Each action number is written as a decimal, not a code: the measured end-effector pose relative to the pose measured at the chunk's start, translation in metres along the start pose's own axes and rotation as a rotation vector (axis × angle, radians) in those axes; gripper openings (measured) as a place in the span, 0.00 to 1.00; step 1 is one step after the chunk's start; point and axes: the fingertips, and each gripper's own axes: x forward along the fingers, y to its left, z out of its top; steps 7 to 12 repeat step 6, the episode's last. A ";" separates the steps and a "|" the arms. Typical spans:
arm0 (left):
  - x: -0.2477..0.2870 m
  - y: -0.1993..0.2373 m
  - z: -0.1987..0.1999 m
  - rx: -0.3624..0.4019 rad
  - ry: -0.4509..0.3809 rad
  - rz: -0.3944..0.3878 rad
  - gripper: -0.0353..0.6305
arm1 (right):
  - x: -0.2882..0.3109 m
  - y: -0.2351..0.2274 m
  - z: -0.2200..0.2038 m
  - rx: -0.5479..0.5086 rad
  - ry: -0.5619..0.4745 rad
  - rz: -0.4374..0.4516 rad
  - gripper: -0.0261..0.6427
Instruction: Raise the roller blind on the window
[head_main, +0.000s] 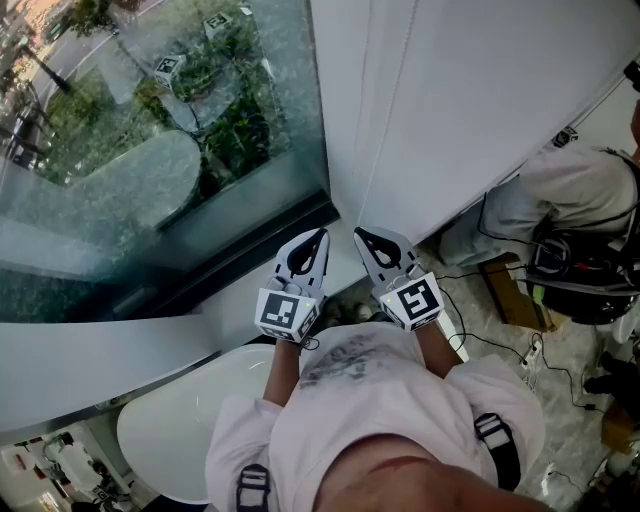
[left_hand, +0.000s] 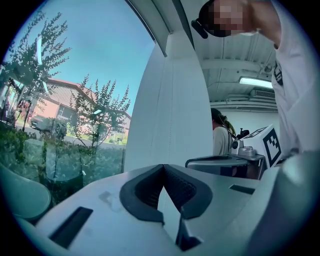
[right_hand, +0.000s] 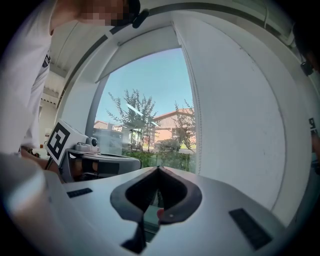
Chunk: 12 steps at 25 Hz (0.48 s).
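1. Head view: the left tool (head_main: 319, 236) and the right tool (head_main: 361, 234) are held side by side, tips pointing at the foot of the window, just beside each other but apart
2. Left tool state: in the left gripper view the dark ribbed pads of the left tool (left_hand: 162, 166) meet at the tips; the jaws are closed and nothing sits between them
3. Right tool state: in the right gripper view the right tool (right_hand: 158, 168) likewise has its tips together, with no cord between the pads
4. Task object: the roller blind (head_main: 480, 90) hangs lowered, ahead of and to the right of both tools. It is a flat, matte white sheet with a straight vertical edge, covering the right part of the window glass (head_main: 150, 130)
5. Key relation: the pull cord (head_main: 380, 110) runs along the blind's left edge, its long axis vertical, and ends just ahead of the tool tips. The right tool is nearer. In the right gripper view the cord (right_hand: 196, 115) passes just right of the closed tips, outside the jaws
6. Materials: the cord looks thin and beaded, though this is too fine to confirm; the glass is smooth and reflective
7. Judgement: the grasp is not yet made. The next move calls for opening the right tool and shifting it right, so that the vertical cord lies across the pads
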 end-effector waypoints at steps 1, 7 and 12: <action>0.000 0.000 0.000 0.001 -0.001 -0.001 0.06 | 0.000 0.000 0.001 -0.001 -0.001 -0.001 0.13; 0.000 0.001 0.001 0.007 -0.001 -0.006 0.06 | 0.003 0.002 0.002 -0.005 0.000 0.001 0.13; 0.000 0.001 0.001 0.007 -0.001 -0.006 0.06 | 0.003 0.002 0.002 -0.005 0.000 0.001 0.13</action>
